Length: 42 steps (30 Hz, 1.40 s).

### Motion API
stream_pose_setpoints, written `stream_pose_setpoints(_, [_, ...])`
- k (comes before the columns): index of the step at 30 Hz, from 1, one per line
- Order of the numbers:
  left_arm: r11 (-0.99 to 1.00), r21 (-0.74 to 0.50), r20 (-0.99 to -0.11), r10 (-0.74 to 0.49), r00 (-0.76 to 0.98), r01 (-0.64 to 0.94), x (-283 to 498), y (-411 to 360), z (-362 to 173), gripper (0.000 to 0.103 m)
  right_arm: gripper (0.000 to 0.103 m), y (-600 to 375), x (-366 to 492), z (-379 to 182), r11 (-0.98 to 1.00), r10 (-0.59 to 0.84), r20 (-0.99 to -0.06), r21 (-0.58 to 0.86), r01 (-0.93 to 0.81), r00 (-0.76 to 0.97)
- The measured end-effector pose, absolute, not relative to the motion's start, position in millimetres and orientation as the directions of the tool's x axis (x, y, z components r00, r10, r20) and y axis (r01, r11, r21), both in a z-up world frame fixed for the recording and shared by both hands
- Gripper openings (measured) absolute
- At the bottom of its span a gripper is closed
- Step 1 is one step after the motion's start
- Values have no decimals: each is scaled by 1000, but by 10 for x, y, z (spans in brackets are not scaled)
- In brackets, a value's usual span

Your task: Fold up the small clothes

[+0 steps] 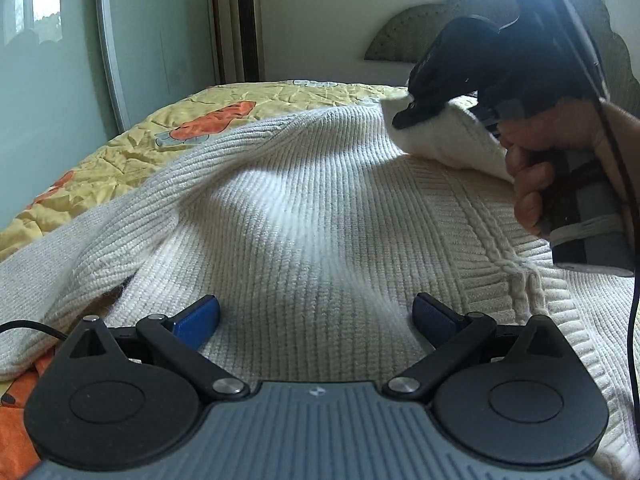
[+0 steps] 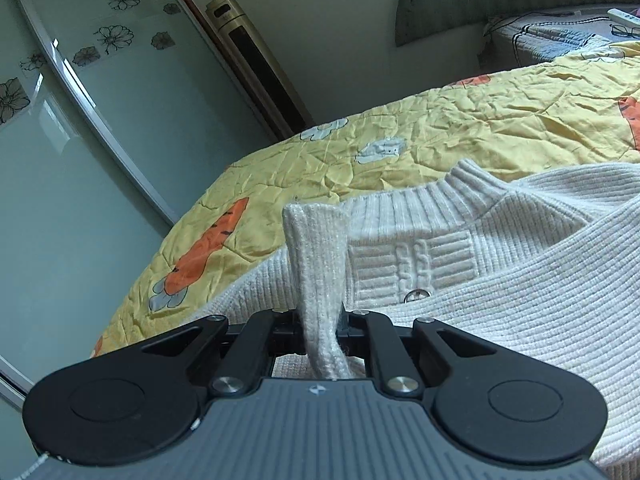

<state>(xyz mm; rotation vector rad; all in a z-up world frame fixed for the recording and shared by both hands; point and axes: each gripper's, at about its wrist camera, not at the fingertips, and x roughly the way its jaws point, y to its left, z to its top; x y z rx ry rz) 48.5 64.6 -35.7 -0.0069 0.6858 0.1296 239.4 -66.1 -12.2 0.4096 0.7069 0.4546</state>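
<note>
1. Left wrist view: showed the left tool (image 1: 316,312) with blue pads spread wide, gripping nothing, low over the cream sweater (image 1: 304,216).
2. Lay spread across the yellow quilt (image 1: 120,148) on the bed, that sweater, with ribbed body directly ahead of the open pads and a cable-knit strip running off toward the right.
3. Showed also the right tool (image 1: 416,114) up and to the right, held in a hand (image 1: 560,160), raised above the body of the sweater with a bunch of knit pinched at its tip.
4. Right wrist view: confirmed the right tool (image 2: 324,320) closed on a sleeve (image 2: 316,256), the cuff end standing up past the fingers, the rest trailing back under the tool.
5. Beyond the cuff lay the collar (image 2: 452,196) and a buttoned front panel (image 2: 416,264), with a small button (image 2: 416,294) visible.
6. Deciding relation, as judged: sleeve lifted above the chest and pointing roughly toward the collar, so the fold probably called for laying it down across the body.
7. Nearer to the held sleeve: the right hand, plainly; the left sat closer to the lower body, well placed to pin or smooth the fabric.
8. Risk, as judged: loose knit slipping or dragging the body out of flat.
</note>
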Motion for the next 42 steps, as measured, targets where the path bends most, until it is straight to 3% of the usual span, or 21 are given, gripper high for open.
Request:
stream_pose_setpoints(4, [992,37,-632,118,766,-121,485,644,-357,103,32,-615,2456,-269,797,585,-567,535,-281,579])
stream_pose_setpoints(5, [992,37,-632,117,766,-121,485,646,-357,103,40,-633,2446,-275,776,611,-555,561,-288,564])
stream_pose_setpoints(10, [992,37,-632,117,766,-121,485,646,-357,103,48,-750,2292,-151,669,715,-463,669,-323,524])
stream_pose_setpoints(12, [992,36,-632,117,766,-121,485,645,-357,103,58,-791,2222,-105,636,741,-433,698,-330,513])
stream_pose_setpoints(15, [992,37,-632,117,766,-121,485,644,-358,103,62,-836,2137,-108,626,746,-439,718,-304,500])
stream_pose_setpoints(18, [992,37,-632,117,766,-121,484,646,-357,103,68,-810,2119,-227,673,712,-516,695,-253,476])
stream_pose_setpoints(19, [992,35,-631,116,767,-121,481,650,-355,103,66,-800,2123,-270,695,693,-543,677,-240,474])
stream_pose_setpoints(24, [984,11,-626,145,766,-177,378,766,-266,103,68,-841,1991,-196,694,690,-522,674,-253,502])
stream_pose_setpoints(29, [964,-30,-601,195,775,-266,111,1037,-94,103,69,-699,1750,-54,735,671,-531,567,-372,517])
stream_pose_setpoints(35, [840,99,-506,505,699,-534,-219,1487,152,103,69,-296,1481,-17,726,684,-547,447,-524,482])
stream_pose_setpoints(39, [669,190,-454,709,540,-719,-404,2012,266,103,69,45,1220,42,694,688,-557,319,-646,465])
stream_pose_setpoints(40, [599,242,-411,776,479,-763,-435,2118,281,103,70,155,1110,69,682,683,-560,257,-685,470])
stream_pose_setpoints(42, [374,367,-235,923,304,-852,-526,2334,304,103,70,379,851,114,648,671,-551,110,-753,497])
